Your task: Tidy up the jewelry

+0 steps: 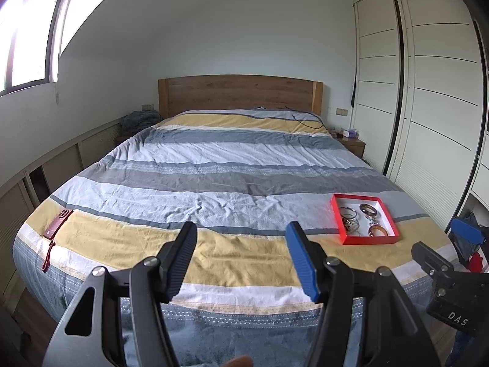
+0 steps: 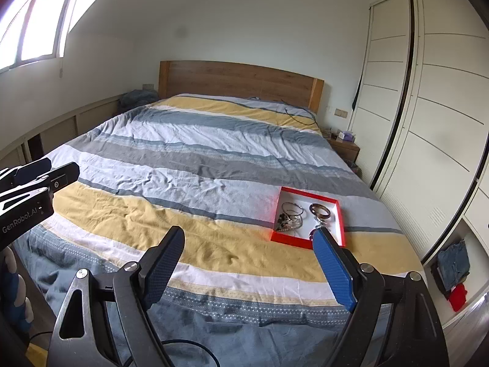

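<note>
Both jaws stand wide apart and empty: the left hand-held gripper (image 1: pixel 243 246) and the right hand-held gripper (image 2: pixel 249 244) hang above the foot of the striped bed (image 1: pixel 214 165), touching nothing. The red tray (image 1: pixel 365 239) of bracelets (image 1: pixel 369 209) lies on the bed's near right part.

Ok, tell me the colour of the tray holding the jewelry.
Red outside, white inside: the tray, clearest in the left wrist view.
</note>
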`<action>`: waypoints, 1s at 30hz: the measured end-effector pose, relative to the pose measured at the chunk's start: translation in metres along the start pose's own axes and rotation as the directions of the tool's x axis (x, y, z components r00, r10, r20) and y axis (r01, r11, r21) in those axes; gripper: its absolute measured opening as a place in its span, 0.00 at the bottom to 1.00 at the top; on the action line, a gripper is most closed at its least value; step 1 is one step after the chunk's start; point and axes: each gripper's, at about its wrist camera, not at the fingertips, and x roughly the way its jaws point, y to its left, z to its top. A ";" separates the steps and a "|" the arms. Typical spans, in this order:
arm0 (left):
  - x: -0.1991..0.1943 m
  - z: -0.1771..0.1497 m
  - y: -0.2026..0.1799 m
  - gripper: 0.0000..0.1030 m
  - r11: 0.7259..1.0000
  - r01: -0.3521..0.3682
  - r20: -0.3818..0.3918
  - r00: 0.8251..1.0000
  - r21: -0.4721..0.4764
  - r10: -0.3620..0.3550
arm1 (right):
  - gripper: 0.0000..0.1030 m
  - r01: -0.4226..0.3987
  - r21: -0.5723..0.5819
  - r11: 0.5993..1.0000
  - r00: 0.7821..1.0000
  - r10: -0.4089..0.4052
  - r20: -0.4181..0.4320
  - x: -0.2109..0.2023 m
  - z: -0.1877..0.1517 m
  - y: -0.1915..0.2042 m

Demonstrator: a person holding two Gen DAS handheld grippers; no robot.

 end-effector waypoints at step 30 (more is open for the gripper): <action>0.057 -0.025 -0.004 0.57 0.999 -0.023 -0.149 0.988 0.025 0.026 | 0.83 -0.050 0.055 0.997 0.990 0.057 -0.126 0.062 -0.020 -0.004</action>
